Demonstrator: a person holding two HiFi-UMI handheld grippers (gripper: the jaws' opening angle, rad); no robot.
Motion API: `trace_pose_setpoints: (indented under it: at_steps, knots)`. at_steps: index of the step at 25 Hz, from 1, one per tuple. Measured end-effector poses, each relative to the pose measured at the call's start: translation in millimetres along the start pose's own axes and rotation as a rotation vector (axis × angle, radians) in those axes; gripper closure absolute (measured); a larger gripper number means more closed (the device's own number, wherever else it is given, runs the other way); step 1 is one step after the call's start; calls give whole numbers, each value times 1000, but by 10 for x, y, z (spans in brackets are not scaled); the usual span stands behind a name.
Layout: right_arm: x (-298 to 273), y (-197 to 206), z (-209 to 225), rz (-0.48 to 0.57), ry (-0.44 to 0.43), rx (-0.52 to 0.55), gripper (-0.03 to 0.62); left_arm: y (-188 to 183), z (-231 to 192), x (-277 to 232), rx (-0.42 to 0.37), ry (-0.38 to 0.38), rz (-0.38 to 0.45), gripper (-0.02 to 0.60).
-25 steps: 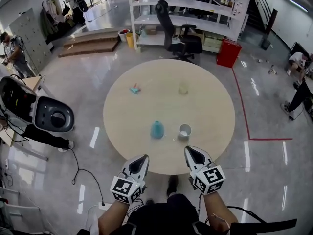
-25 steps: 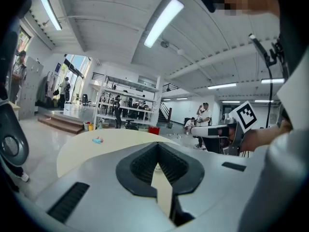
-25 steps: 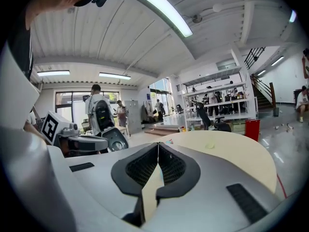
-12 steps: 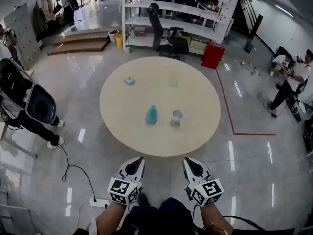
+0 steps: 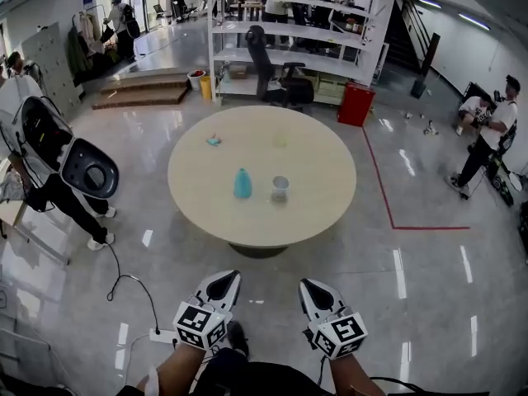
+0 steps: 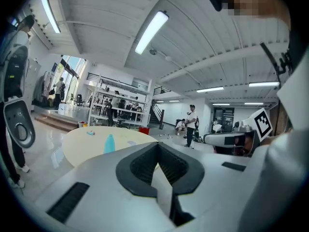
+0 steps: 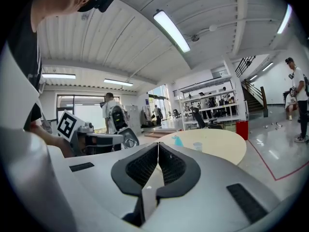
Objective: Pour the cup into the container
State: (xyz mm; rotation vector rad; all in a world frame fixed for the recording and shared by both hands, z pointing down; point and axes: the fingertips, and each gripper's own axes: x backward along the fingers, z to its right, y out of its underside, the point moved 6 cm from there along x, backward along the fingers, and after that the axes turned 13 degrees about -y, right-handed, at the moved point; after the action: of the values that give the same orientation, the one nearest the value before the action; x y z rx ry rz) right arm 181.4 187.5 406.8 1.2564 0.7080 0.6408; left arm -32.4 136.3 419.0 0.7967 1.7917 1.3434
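Left gripper [image 5: 223,280]: clenched on nothing, hanging over the floor, well short of the table [image 5: 313,221].
Right gripper [image 5: 313,289]: same deal, pinched closed and empty.
Cup [image 5: 280,188]: around the tabletop's middle, a bit toward the near edge, just right of the blue bottle [image 5: 242,183].
Handling: looks light and thin-walled, probably squashy and tippy. Contents are too small to tell. I'd pinch the wall midway, gently, keeping it upright.

The head camera is looking steeply down from well back at the bench [image 5: 305,205], with the left tongs [image 5: 223,279] and right tongs [image 5: 313,287] nearest it, while each tongs' own camera is facing almost level along its jaws toward that same distant bench.
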Motion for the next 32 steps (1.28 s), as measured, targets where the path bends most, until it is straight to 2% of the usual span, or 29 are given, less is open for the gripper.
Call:
trace_pose_setpoints:
  at_steps: [5,8,11,16,19,28,32]
  knots:
    - [750,355,-323,5,-26,-60,586,299,615,647,0,-33,-47,581]
    - [1110,551,-465,4,-17,-89,586,451,998,1018,-36,-9,-66,581]
    - [1302,601,-645,12,-43,-99,586,445,1184,1305,-39,14,-40,581]
    - [1524,537,-917,36,-33,-81,586,346,1310,1686,-77,35,-19,581]
    - [1629,535,-1108,44,-34,-62,586,352,1359,1886,-67,33,0,581]
    - [1739,806,-2096,9,-5,-16,586,894,1126,2827,-29,62,1,581]
    - [1893,1054,-2631,-13,47,-30,586,1129,976,3366,-11,83,7,581]
